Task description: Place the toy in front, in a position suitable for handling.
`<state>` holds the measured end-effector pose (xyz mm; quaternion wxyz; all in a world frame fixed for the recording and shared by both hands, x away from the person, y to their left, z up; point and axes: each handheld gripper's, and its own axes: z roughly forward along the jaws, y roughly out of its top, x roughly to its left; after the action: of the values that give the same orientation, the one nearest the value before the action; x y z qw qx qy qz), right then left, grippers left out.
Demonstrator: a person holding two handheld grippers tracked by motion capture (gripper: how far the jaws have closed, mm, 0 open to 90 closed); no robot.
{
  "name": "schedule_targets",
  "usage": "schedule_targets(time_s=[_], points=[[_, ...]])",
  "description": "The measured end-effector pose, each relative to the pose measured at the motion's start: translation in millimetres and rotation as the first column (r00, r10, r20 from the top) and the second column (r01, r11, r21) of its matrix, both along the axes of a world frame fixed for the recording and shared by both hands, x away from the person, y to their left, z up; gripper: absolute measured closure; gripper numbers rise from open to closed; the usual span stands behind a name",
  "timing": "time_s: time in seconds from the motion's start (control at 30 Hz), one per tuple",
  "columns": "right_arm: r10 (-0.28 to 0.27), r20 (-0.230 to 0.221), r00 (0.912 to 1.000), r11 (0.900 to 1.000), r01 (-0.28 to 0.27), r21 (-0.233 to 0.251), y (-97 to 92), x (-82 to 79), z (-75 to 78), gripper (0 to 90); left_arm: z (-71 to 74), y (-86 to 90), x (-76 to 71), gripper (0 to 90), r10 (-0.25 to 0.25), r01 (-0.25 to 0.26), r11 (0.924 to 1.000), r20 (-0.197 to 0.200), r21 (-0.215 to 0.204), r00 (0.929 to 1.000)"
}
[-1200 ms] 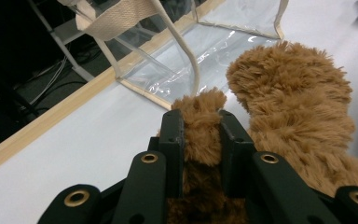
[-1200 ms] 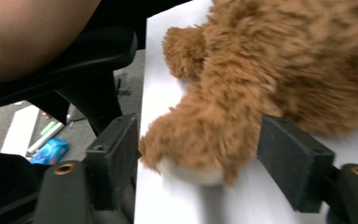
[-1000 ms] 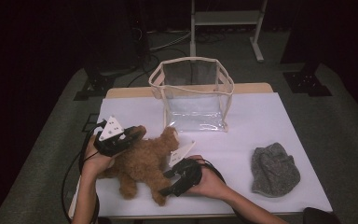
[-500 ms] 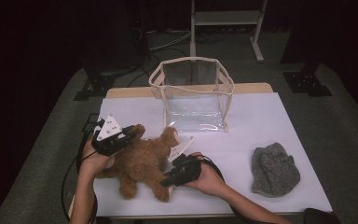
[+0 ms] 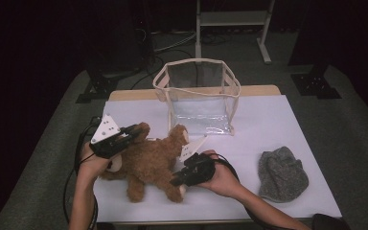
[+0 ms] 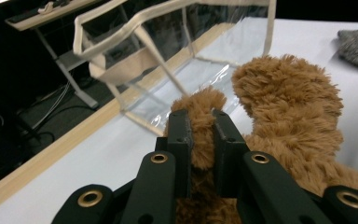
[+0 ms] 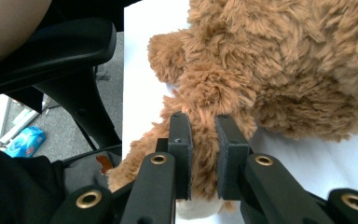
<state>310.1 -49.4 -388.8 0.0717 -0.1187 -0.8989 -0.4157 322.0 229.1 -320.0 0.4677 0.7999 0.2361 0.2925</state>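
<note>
Teddy bear: fluffy brown plush teddy bear [image 5: 151,163] lying on the white-covered tabletop [image 5: 268,129], at about 8 o'clock from the tabletop's centre in the high view; its paw pads are pale.
Left gripper: black two-jaw left gripper [image 5: 130,133] with a grey three-cornered plate on top, at 10 o'clock of the bear; jaws pinched tight on a furry limb, fur bulging up between them in the left gripper view [image 6: 201,135].
Right gripper: black two-jaw right gripper [image 5: 178,181] at 4 o'clock of the bear, near the tabletop's front edge; jaws have just been closing and now clamp a brown limb just above its pale paw end, seen in the right gripper view [image 7: 204,154].
Bag: clear plastic square bag with cream fabric trim [image 5: 199,96], upright and open at the top, at 12 o'clock from the bear, just beyond its raised limb; not touching, as far as I can tell.
Grey item: mottled grey knitted cloth lump [image 5: 282,173] at 3 o'clock from the bear, well apart, near the tabletop's right side.
Chair: black armrest [image 7: 51,46] off the tabletop's edge, at 10 o'clock in the right gripper view.
</note>
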Motion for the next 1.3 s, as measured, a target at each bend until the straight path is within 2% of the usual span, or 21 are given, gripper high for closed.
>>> schedule_targets(time_s=[0.07, 0.13, 0.23, 0.27, 0.5, 0.6, 0.73, 0.8, 0.83, 0.87, 0.9, 0.97, 1.03, 1.1, 1.13, 1.17, 1.23, 1.27, 1.3], points=[[-0.011, 0.0, 0.9999, 0.9999, 0.011, 0.011, -11.7, -1.6, 6.9, 78.4, 2.7, -3.4, -0.7, 80.4, -0.015, 0.015, 0.9998, 0.0, -0.009, 0.9999], [-0.013, 0.0, 0.9999, 0.9999, 0.013, 0.01, -14.7, -2.2, 9.0, 78.4, 6.3, -8.5, -1.6, 80.4, -0.029, 0.029, 0.9995, 0.007, -0.009, 0.9995], [-0.02, 0.021, 0.9996, 0.9998, 0.02, 0.004, -30.1, -6.9, 20.2, 78.3, 13.5, -17.2, -3.7, 80.4, -0.053, 0.053, 0.9985, 0.017, -0.009, 0.9984], [-0.024, 0.023, 0.9995, 0.9997, 0.023, 0.007, -34.7, -7.9, 23.0, 78.4, 17.4, -22.0, -4.7, 80.4, -0.065, 0.066, 0.9978, 0.023, -0.014, 0.9976], [-0.07, 0.046, 0.9965, 0.9971, 0.069, 0.032, -84.6, -20.5, 48.3, 78.3, 37.8, -61.7, -5.8, 80.4, -0.148, 0.147, 0.9888, 0.056, 0.024, 0.9873], [-0.091, 0.051, 0.9945, 0.9956, 0.09, 0.028, -110.2, -27.2, 53.7, 78.3, 42.3, -86.8, -3.6, 80.3, -0.204, 0.202, 0.9786, 0.056, 0.042, 0.9774], [-0.134, 0.05, 0.9898, 0.991, 0.134, 0.006, -143.7, -35.3, 52.4, 78.3, 39.4, -120.1, 1.1, 80.3, -0.273, 0.27, 0.9611, 0.033, 0.055, 0.9616], [-0.17, 0.043, 0.9845, 0.9854, 0.17, -0.008, -166.4, -40.2, 49.0, 78.2, 33.6, -141.5, 6.2, 80.2, -0.316, 0.315, 0.9473, 0.012, 0.06, 0.9487], [-0.202, 0.031, 0.9789, 0.9791, 0.203, -0.018, -184.1, -43.6, 44.4, 78.2, 30.8, -148.9, 8.2, 80.2, -0.329, 0.329, 0.9427, 0.004, 0.057, 0.9442], [-0.202, 0.031, 0.9789, 0.9791, 0.203, -0.018, -184.1, -43.6, 44.4, 78.2, 26.5, -158.8, 11.2, 80.2, -0.349, 0.349, 0.9352, -0.013, 0.058, 0.9369], [-0.221, 0.018, 0.9751, 0.9749, 0.222, -0.023, -193.8, -44.9, 40.4, 78.2, 21.3, -168.8, 14.7, 80.1, -0.365, 0.366, 0.9286, -0.03, 0.062, 0.9306], [-0.257, -0.004, 0.9663, 0.9657, 0.257, -0.038, -211.0, -45.6, 29.4, 78.1, 6.4, -189.3, 25.2, 79.8, -0.388, 0.394, 0.9158, -0.081, 0.078, 0.918], [-0.301, -0.026, 0.9532, 0.9521, 0.299, -0.063, -225.1, -44.4, 12.6, 77.8, -9.1, -203.8, 35.4, 78.8, -0.404, 0.414, 0.9065, -0.121, 0.081, 0.9068], [-0.334, -0.029, 0.9421, 0.9393, 0.33, -0.093, -233.0, -41.1, -2.3, 76.9, -18.9, -211.9, 43.7, 78.0, -0.411, 0.421, 0.9054, -0.145, 0.051, 0.9001], [-0.346, -0.042, 0.9373, 0.9355, 0.341, -0.091, -236.9, -38.5, -8.6, 73.4, -20.3, -213.7, 45.8, 77.2, -0.41, 0.42, 0.906, -0.149, 0.049, 0.9], [-0.34, -0.07, 0.9379, 0.9391, 0.334, -0.08, -239.2, -36.4, -10.9, 68.7, -20.5, -214.8, 47.4, 76.3, -0.409, 0.421, 0.9058, -0.151, 0.051, 0.8998], [-0.336, -0.044, 0.9407, 0.9409, 0.334, -0.058, -239.9, -35.5, -8.3, 59.8, -20.0, -215.2, 49.0, 75.2, -0.405, 0.418, 0.9063, -0.151, 0.063, 0.9016], [-0.338, -0.038, 0.9405, 0.9409, 0.336, -0.04, -239.5, -34.9, -5.6, 57.0, -19.2, -214.5, 50.5, 74.3, -0.409, 0.423, 0.9031, -0.155, 0.072, 0.8992], [-0.339, -0.038, 0.9402, 0.9409, 0.339, -0.001, -238.1, -32.6, -0.3, 52.8, -18.8, -214.1, 51.0, 73.1, -0.412, 0.426, 0.902, -0.157, 0.07, 0.8976]])
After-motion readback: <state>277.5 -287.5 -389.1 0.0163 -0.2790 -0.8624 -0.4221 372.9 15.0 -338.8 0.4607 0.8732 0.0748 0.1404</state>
